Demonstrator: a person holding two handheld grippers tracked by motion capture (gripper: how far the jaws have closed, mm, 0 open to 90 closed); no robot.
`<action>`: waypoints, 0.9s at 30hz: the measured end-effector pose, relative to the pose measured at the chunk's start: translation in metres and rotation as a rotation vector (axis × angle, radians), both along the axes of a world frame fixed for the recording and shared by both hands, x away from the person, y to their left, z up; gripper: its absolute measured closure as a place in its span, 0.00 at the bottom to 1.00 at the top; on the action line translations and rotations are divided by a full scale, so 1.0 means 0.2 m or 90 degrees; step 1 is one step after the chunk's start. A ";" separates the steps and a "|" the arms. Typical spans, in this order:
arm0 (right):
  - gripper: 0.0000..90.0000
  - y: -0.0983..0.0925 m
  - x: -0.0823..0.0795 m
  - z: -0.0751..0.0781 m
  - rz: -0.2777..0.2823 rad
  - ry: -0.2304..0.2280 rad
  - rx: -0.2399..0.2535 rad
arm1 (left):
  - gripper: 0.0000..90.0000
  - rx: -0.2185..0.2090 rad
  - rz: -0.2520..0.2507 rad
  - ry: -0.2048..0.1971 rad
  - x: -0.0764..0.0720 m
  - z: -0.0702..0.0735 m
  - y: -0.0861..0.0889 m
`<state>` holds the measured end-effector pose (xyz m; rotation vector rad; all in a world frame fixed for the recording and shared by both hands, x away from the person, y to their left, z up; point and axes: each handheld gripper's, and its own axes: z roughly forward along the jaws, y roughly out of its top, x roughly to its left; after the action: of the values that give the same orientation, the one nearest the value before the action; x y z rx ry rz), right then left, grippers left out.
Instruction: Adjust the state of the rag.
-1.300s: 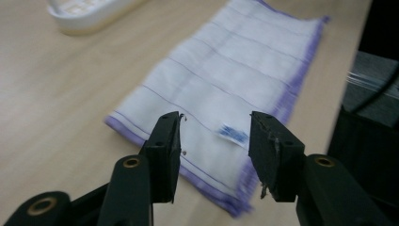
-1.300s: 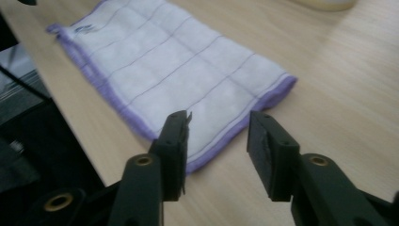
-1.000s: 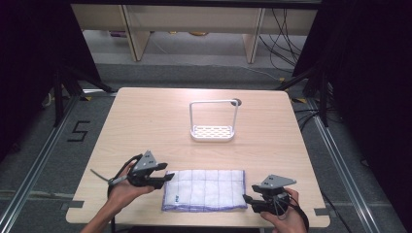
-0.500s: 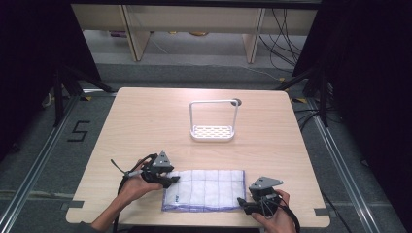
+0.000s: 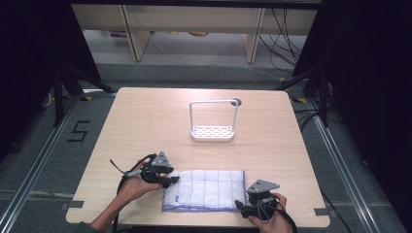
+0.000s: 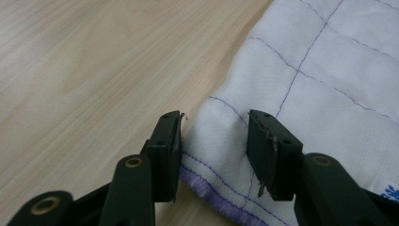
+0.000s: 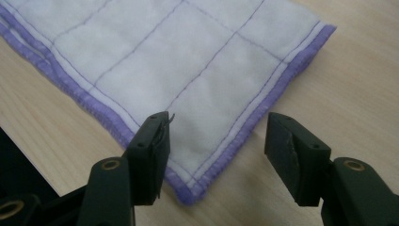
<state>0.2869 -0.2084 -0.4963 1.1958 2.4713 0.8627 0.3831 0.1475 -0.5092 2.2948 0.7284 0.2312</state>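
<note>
bench (image 5: 145,121): pale wood, mostly bare; the work sits along its near edge.
rack (image 5: 213,121): a white wire frame on a slotted base, standing upright mid-bench, well apart from the cloth and untouched.
cloth (image 5: 206,189): a white quilted rectangle with purple stitching and a purple hem, lying flat near the front edge of the bench, between the two hands.
handling: judged light, soft and limp, with no stiffness of its own; it should sag and fold wherever it is lifted and is in no way fragile. On the smooth wood it may slide rather than lift if nudged.
where to grip: the two near corners, pinching the thicker hemmed edge so both layers are caught.
left gripper (image 6: 214,141): jaws part-open and astride the cloth's left corner, one jaw over the fabric, the other on bare wood beside the hem; they have just been closing a little, pads not yet pressing.
right gripper (image 7: 216,141): jaws open around the right near corner, hem between them, not pinched; they have just been opening.
change: since a second ago the left hand has come down and in to the cloth's corner; the right has hardly shifted; cloth and rack lie as before.
</note>
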 end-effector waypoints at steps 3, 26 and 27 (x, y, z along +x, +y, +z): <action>0.49 0.00 0.00 -0.02 0.001 0.012 0.000 | 0.66 -0.009 -0.006 0.003 0.00 0.00 0.00; 0.93 0.01 0.36 0.03 0.050 0.012 -0.013 | 0.90 -0.044 -0.060 0.000 -0.36 -0.01 0.01; 0.93 0.03 0.43 0.04 0.070 -0.004 -0.029 | 0.90 -0.049 -0.067 0.004 -0.38 -0.01 0.00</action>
<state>0.3721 -0.2015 -0.4875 1.0482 2.5573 0.8314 0.3078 0.1480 -0.5107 2.2535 0.6076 0.1447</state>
